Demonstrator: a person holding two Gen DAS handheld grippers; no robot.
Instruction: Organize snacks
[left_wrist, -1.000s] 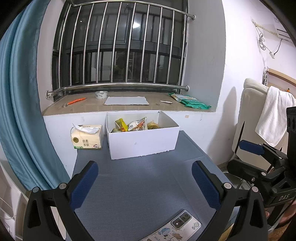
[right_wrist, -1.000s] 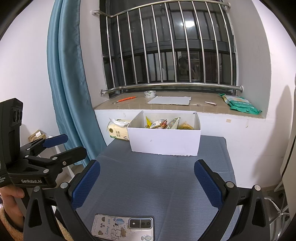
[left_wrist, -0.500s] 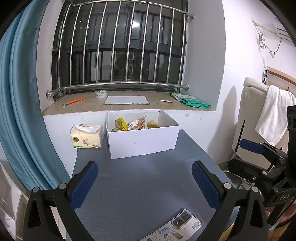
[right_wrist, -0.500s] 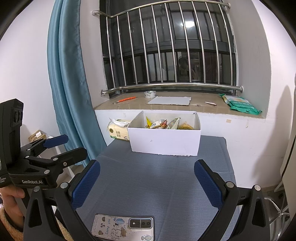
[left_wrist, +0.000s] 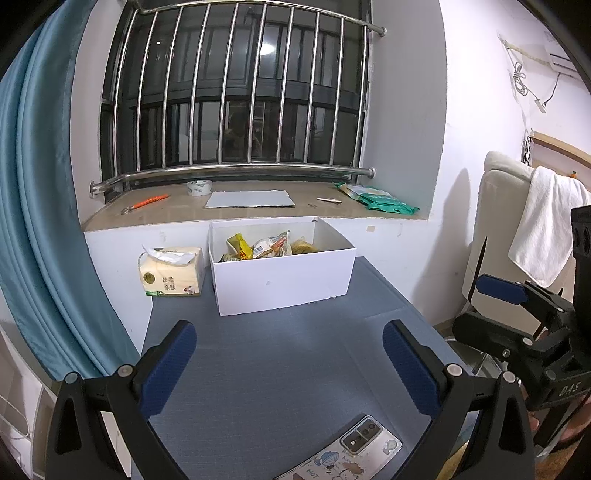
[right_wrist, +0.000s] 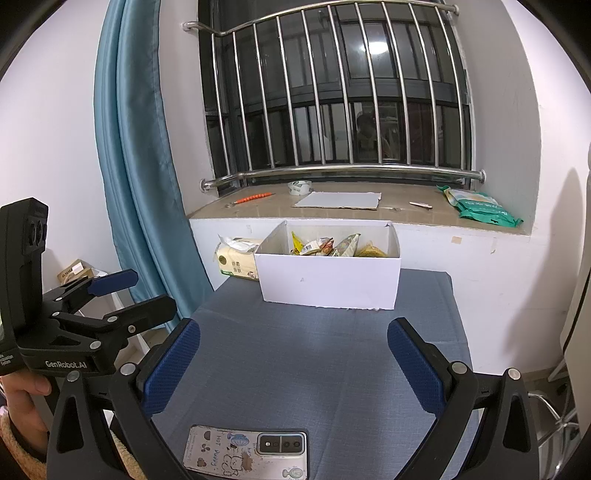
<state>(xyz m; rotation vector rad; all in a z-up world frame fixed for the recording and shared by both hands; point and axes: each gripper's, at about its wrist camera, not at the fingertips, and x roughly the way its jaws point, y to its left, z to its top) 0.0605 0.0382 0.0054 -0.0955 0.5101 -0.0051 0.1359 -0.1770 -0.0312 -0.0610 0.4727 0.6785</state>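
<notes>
My left gripper (left_wrist: 288, 363) has its fingers (left_wrist: 168, 365) spread wide with nothing between them, hovering over the grey-blue surface (left_wrist: 280, 350). My right gripper (right_wrist: 293, 363) is the same: fingers (right_wrist: 415, 365) wide apart and empty above that surface. A phone (right_wrist: 245, 452) in a cartoon case lies flat on the near edge, just below my right fingers. Well apart from both grippers, at the far end of the surface against the wall, stands the white box (left_wrist: 282, 275), open on top. The snacks (left_wrist: 258, 249) sit inside it, yellow and patterned packets bunched together. A tissue pack (left_wrist: 171, 271) stands just beside the box on its left. Behind, on the window ledge (right_wrist: 354, 214), lie a tape roll (right_wrist: 299, 187), a grey sheet (right_wrist: 338, 200) and a green packet (right_wrist: 480, 208).
</notes>
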